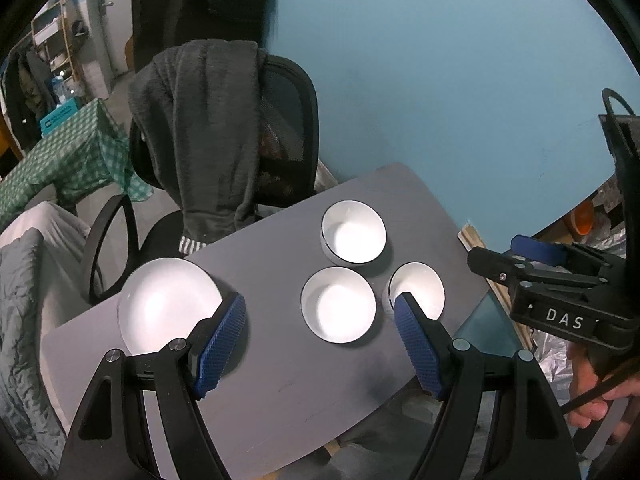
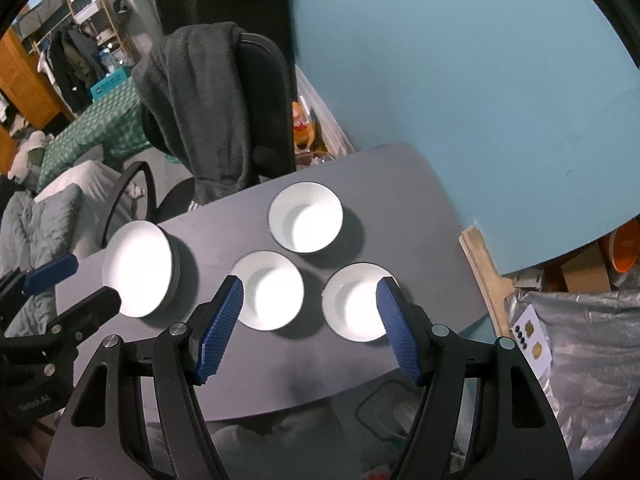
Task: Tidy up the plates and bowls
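Four white dishes sit on the small grey worktop point(image 2: 248, 376), which stands against a blue wall point(image 2: 460, 80). Seen from the right claw's camera, three bowls form a triangle: the far bowl point(image 2: 306, 217) at twelve o'clock of the group, the middle bowl point(image 2: 267, 290) at about seven o'clock of it, and the right bowl point(image 2: 359, 301) at about five o'clock. They stand close together but apart, none touching. A plate point(image 2: 138, 268) lies off at nine o'clock, near the worktop's left edge, and looks to rest on something dark beneath it, though I cannot tell what. The right claw point(image 2: 308, 328) hangs above the near side of the worktop, pointing steeply down, its blue pads spread wide with nothing between them; one pad overlaps the right bowl's rim in view. The left claw point(image 1: 320, 346) hovers likewise, pads well apart and empty, between the plate and the bowls. A hand point(image 1: 596, 392) grips the right claw's handle at three o'clock in the left camera's view. Behind the worktop stands a black chair point(image 1: 288, 128) with a grey blanket point(image 1: 204, 132) draped over its back.
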`<action>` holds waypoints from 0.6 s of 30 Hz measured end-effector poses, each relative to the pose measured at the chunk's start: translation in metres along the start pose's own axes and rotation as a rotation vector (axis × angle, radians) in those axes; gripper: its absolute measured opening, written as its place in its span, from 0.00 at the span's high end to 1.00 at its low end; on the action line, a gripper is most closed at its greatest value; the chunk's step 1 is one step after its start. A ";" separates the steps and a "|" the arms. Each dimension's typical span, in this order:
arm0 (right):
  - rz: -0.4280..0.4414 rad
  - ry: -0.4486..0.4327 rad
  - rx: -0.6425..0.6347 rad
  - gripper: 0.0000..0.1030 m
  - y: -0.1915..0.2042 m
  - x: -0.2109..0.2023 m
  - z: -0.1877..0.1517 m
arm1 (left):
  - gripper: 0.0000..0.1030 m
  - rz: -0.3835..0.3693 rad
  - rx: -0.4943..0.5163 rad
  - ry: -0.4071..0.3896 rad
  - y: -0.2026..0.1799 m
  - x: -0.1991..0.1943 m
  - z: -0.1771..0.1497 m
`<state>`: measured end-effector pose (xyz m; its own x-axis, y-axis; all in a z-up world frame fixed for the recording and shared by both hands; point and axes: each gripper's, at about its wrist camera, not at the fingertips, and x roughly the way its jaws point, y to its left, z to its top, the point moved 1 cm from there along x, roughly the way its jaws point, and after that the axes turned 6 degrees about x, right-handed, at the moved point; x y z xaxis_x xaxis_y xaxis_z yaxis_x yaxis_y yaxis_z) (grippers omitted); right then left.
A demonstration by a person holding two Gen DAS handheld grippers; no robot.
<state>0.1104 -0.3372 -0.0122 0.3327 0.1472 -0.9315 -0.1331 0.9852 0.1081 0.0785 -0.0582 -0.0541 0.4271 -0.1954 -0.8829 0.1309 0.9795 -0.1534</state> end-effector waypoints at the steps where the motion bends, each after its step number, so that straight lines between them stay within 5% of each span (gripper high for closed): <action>1: 0.003 0.002 -0.002 0.33 -0.003 0.003 0.002 | 0.24 -0.001 -0.003 0.008 -0.002 0.004 0.001; 18: 0.085 0.131 -0.111 0.33 -0.030 0.101 0.019 | 0.24 0.077 -0.129 0.147 -0.001 0.102 -0.012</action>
<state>0.1661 -0.3507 -0.1026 0.1927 0.2101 -0.9585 -0.2603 0.9528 0.1565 0.1109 -0.0788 -0.1494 0.2947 -0.1193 -0.9481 -0.0164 0.9914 -0.1298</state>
